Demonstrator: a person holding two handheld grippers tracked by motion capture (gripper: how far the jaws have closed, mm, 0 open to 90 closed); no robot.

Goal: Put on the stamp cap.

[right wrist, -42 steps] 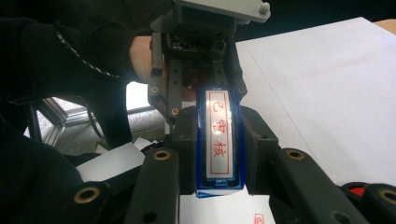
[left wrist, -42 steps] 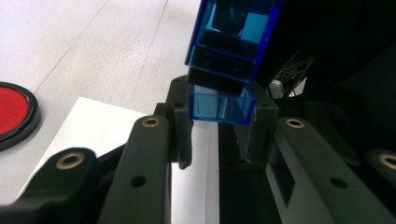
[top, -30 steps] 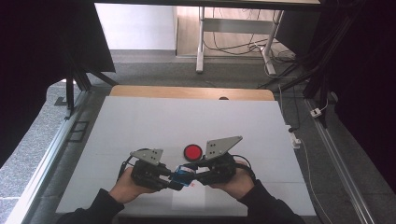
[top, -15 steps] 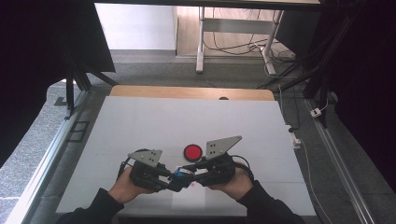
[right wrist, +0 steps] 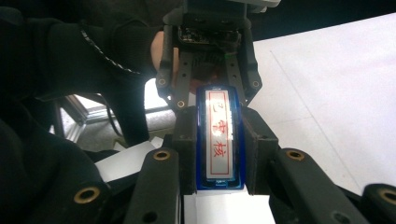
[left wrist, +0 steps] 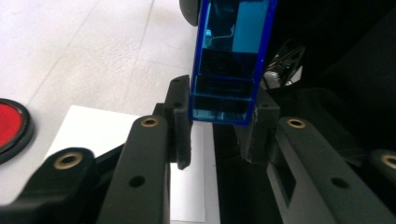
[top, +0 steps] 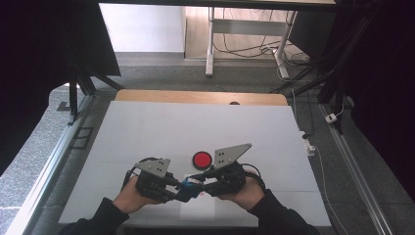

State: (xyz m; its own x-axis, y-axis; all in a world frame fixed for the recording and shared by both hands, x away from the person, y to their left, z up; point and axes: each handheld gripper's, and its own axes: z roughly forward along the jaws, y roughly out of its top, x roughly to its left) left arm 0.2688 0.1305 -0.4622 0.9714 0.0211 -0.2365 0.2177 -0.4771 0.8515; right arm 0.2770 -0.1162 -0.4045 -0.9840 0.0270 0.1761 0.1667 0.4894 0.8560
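A blue translucent stamp [top: 188,185] hangs between my two grippers, just above a white sheet of paper [top: 200,211] near the table's front edge. My left gripper [top: 177,189] is shut on one end of the stamp [left wrist: 229,60], with a pad against each side. My right gripper [top: 204,188] is shut on the other end, where the stamp [right wrist: 219,135] shows a white label with red characters. In the right gripper view the left gripper [right wrist: 210,88] faces me from just beyond the stamp. A round red pad [top: 201,158] in a black rim lies just behind the grippers.
The white table [top: 195,122] stretches away behind the red pad [left wrist: 9,126], with a wooden strip at its far edge. The paper [left wrist: 102,126] lies under the jaws. Metal rails run along both sides. A desk frame and cables stand on the floor beyond.
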